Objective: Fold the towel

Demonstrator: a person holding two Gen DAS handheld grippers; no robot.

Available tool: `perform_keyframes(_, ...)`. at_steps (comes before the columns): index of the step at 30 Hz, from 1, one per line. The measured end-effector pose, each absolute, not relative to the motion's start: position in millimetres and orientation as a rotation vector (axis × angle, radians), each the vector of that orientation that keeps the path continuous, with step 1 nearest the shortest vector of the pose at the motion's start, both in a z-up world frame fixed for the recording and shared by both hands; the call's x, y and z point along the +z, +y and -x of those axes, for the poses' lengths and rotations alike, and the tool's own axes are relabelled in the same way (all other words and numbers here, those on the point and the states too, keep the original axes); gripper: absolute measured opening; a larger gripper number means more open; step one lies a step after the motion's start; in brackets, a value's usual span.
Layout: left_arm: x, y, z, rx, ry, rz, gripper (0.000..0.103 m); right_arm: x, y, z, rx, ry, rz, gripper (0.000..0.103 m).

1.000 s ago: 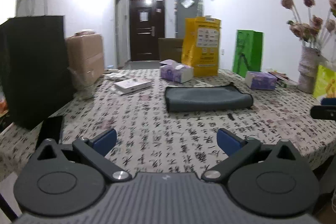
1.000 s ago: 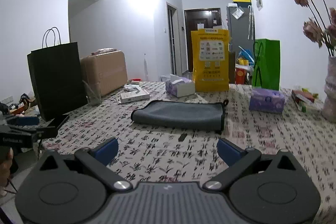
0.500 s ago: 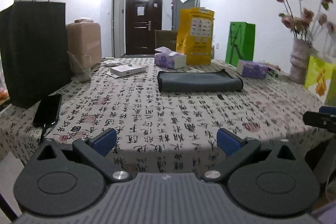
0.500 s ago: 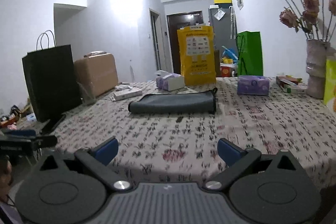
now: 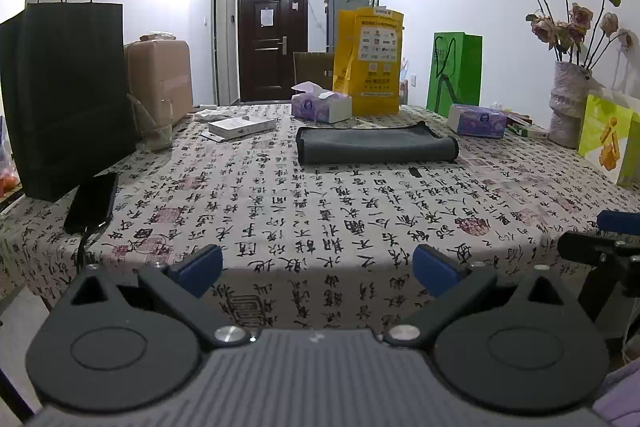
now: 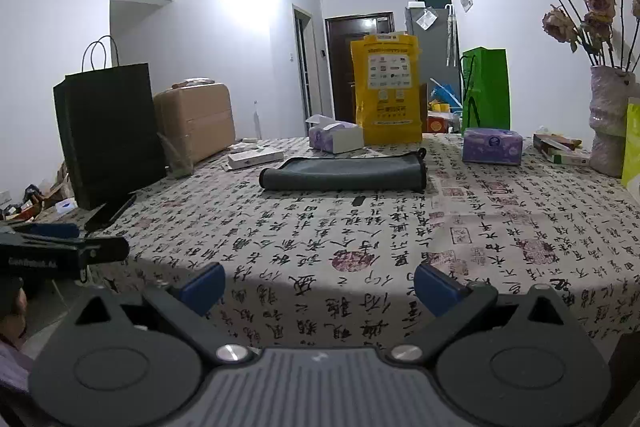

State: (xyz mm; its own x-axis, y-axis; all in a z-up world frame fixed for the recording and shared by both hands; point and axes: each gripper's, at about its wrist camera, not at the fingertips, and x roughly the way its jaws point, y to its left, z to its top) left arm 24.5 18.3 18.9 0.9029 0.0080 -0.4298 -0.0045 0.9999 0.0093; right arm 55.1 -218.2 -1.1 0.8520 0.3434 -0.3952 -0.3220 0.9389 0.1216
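Observation:
A dark grey towel (image 5: 376, 146) lies folded into a long flat band on the patterned tablecloth (image 5: 280, 211), toward the far side of the table. It also shows in the right wrist view (image 6: 344, 174). My left gripper (image 5: 318, 269) is open and empty, held off the table's near edge, far from the towel. My right gripper (image 6: 319, 287) is open and empty, also at the near edge. The right gripper shows at the right edge of the left wrist view (image 5: 612, 247). The left gripper shows at the left edge of the right wrist view (image 6: 60, 251).
A black paper bag (image 5: 64, 95) and a phone (image 5: 92, 203) sit at the left. Tissue boxes (image 5: 320, 105), a yellow bag (image 5: 370, 61), a green bag (image 5: 456, 73), a white box (image 5: 242, 127) and a flower vase (image 5: 568, 103) stand at the back and right.
Both grippers have pulled back from over the table to its near edge and dropped lower. The towel has not moved. Both stay open.

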Motion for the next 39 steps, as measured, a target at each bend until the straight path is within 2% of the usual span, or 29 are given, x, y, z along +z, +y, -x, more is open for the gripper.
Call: perform_keyframes(39, 16.0, 17.7, -27.8, 0.008, 0.466, -0.002, 0.103, -1.0, -216.4, -57.6, 0.36, 0.433, -0.064, 0.101)
